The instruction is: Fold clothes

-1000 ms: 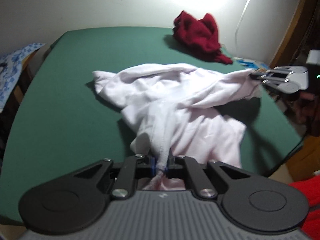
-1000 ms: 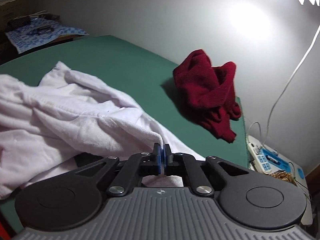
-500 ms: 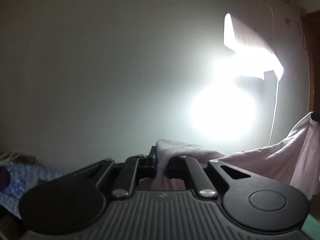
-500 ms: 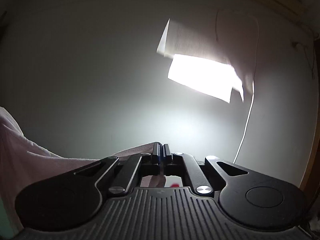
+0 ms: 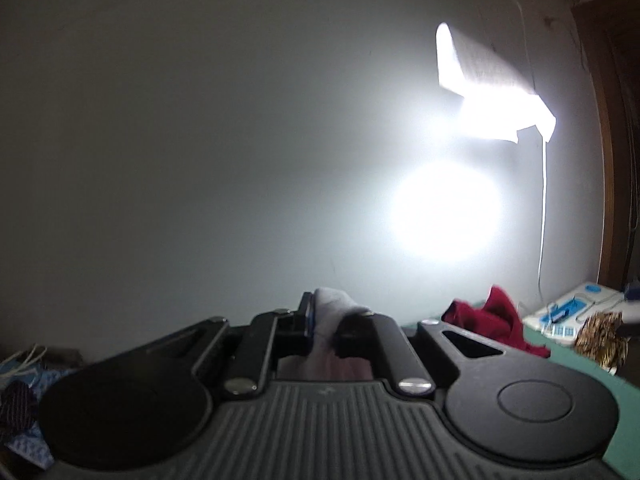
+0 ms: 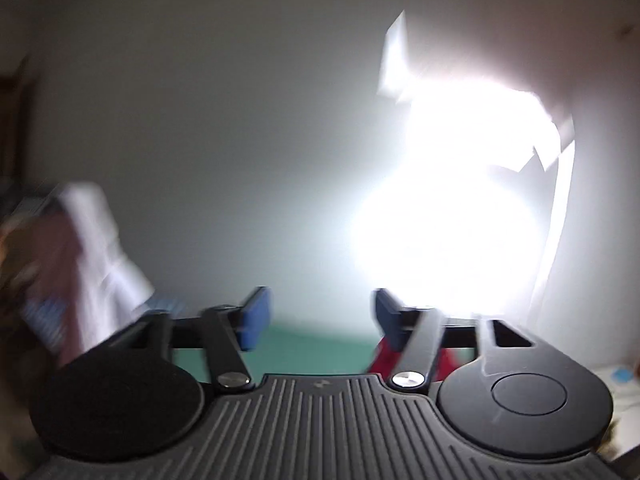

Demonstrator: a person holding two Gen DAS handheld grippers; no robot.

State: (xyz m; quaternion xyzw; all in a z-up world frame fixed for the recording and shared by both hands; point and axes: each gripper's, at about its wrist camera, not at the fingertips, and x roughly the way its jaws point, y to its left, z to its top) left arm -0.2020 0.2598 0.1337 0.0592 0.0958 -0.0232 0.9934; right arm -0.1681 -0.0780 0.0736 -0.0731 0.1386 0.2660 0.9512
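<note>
Pale wall [image 5: 200,140] fills both views. Left gripper [image 5: 324,320], raised, clenches a white garment [image 5: 332,312]; right gripper [image 6: 320,316] gapes empty, blurred white cloth at nine o'clock.

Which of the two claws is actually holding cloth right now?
The left claw, pinching pale white fabric. The right claw gapes open, its blue pads holding nothing.

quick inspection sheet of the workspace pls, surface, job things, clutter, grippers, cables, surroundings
surface: green table top, mostly hidden.
job's things: pale pink cloth garment; crumpled dark red garment on the table.
clutter: white and blue flat device, brown tangle, blue patterned cloth.
grippers: left gripper clamps the pink garment; right gripper open, empty.
cables: thin white cable down the wall.
surroundings: white wall, glaring lamp.
</note>
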